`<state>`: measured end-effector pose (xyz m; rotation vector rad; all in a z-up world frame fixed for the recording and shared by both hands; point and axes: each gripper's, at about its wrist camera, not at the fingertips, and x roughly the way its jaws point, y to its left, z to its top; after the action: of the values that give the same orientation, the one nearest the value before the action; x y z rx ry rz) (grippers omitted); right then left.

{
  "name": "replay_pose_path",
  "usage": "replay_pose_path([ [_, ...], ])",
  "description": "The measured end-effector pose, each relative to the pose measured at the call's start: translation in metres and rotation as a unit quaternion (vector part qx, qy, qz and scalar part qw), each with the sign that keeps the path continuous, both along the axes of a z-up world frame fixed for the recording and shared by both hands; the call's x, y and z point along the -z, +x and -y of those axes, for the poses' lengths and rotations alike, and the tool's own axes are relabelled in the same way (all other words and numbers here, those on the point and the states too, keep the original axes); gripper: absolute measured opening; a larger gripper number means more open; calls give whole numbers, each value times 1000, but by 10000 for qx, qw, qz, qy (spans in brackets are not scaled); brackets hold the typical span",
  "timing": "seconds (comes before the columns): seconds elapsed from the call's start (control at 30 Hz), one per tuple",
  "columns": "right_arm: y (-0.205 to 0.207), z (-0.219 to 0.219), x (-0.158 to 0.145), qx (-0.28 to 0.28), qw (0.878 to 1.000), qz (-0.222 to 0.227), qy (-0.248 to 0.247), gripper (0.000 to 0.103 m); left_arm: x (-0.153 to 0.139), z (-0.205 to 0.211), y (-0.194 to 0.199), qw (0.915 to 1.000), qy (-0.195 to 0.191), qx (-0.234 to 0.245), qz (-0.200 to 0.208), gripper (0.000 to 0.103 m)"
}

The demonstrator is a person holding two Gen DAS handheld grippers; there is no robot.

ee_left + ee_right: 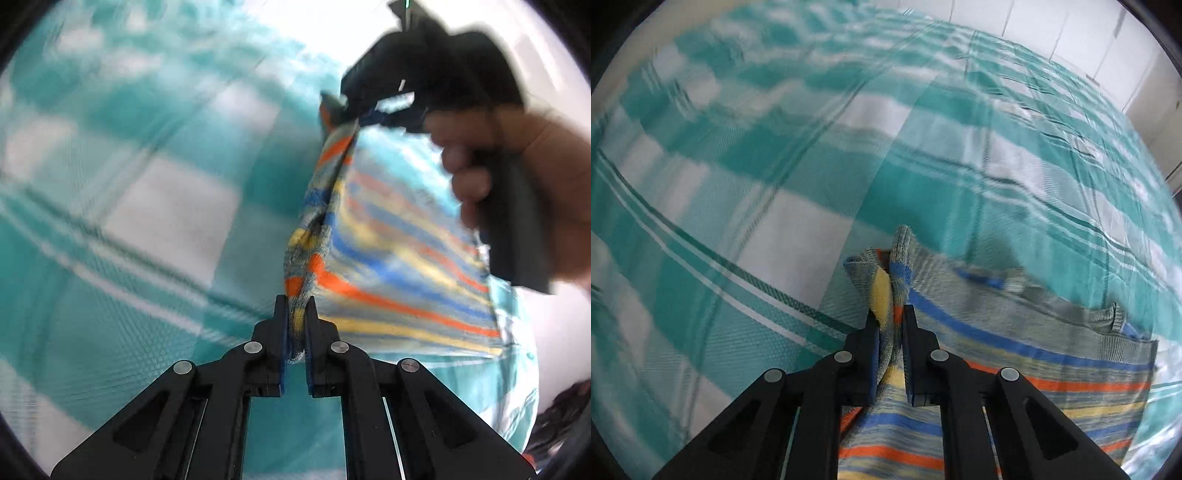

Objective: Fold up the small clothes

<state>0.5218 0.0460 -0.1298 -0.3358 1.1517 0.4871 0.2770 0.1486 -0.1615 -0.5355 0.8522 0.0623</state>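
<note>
The striped garment (388, 258) hangs just above the teal checked sheet (129, 166), pinched at two points along one edge. The left gripper (296, 325) has its fingers pressed together on a bunched fold of that edge. The right gripper (891, 332) is likewise clamped on a rolled bit of the same cloth, near what looks like a grey ribbed hem. In the left wrist view the right gripper sits beyond the garment, gripped by a hand (517, 177), with the cloth stretched between the two grippers.

The garment looks like a thin knit: light, soft and limp, so it should sag and drape wherever it is not held, and likely stretch a little under pull. It seems unlikely to slip, since the knit bunches readily between the fingers. For a clean fold, corners or the firmer ribbed hem seem the best places to take hold; a pinch mid-edge, as the bunching here suggests, may leave that edge crumpled.

Both views are blurred, so the garment's kind is hard to tell; a small grey loop (1112, 314) near its far edge could be a strap or neckline. Its lower part is cut off in the right wrist view. Whether any of it touches the sheet I cannot tell.
</note>
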Motion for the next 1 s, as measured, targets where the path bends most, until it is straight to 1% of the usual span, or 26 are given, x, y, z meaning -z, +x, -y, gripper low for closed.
replay_pose_path([
  [0.03, 5, 17, -12, 25, 9995, -28, 311, 10, -21, 10, -2, 9997, 134, 121, 151, 5],
  [0.07, 9, 30, -20, 24, 9988, -20, 481, 10, -32, 16, -3, 9993, 182, 207, 237, 5],
  [0.13, 14, 58, -37, 35, 9974, 38, 722, 10, -60, 42, -1, 9974, 320, 479, 425, 5],
  [0.17, 18, 77, -47, 56, 9962, 61, 869, 10, -70, 54, 2, 9963, 352, 608, 491, 5],
  [0.2, 23, 100, -55, 99, 9948, 70, 1010, 10, -81, 76, 6, 9943, 379, 814, 573, 5],
  [0.3, 41, 155, -70, 231, 9915, 67, 1277, 10, -89, 136, 23, 9886, 443, 1302, 619, 5],
  [0.33, 48, 181, -73, 292, 9902, 67, 1364, 10, -89, 150, 29, 9869, 479, 1422, 600, 5],
  [0.4, 51, 218, -73, 402, 9893, 87, 1400, 10, -81, 190, 43, 9824, 574, 1709, 492, 5],
  [0.43, 56, 243, -68, 493, 9886, 81, 1419, 10, -75, 207, 49, 9807, 587, 1820, 413, 5],
  [0.47, 60, 259, -63, 562, 9881, 76, 1432, 10, -70, 221, 53, 9791, 603, 1913, 337, 5],
  [0.53, 66, 298, -49, 766, 9858, 38, 1494, 10, -58, 247, 64, 9754, 705, 2080, 176, 5],
  [0.63, 75, 350, -19, 1140, 9804, -87, 1603, 10, -37, 274, 75, 9693, 948, 2269, -68, 5],
  [0.73, 82, 384, 2, 1428, 9744, -165, 1730, 10, -26, 292, 80, 9656, 1081, 2356, -225, 5],
  [0.8, 82, 398, 11, 1553, 9707, -202, 1824, 10, -22, 304, 81, 9623, 1210, 2421, -277, 5],
  [0.87, 82, 407, 20, 1542, 9713, -179, 1800, 11, -13, 317, 79, 9557, 1457, 2533, -360, 9],
  [0.9, 82, 408, 22, 1501, 9725, -169, 1773, 13, -11, 324, 77, 9533, 1565, 2554, -380, 19],
  [0.93, 81, 409, 26, 1490, 9732, -197, 1742, 25, -12, 330, 73, 9488, 1675, 2649, -396, 24],
  [0.97, 81, 413, 29, 1546, 9727, -227, 1717, 36, -15, 334, 67, 9449, 1679, 2782, -391, 42],
  [1.0, 80, 420, 30, 1650, 9705, -254, 1742, 63, -21, 334, 58, 9408, 1616, 2957, -358, 59],
])
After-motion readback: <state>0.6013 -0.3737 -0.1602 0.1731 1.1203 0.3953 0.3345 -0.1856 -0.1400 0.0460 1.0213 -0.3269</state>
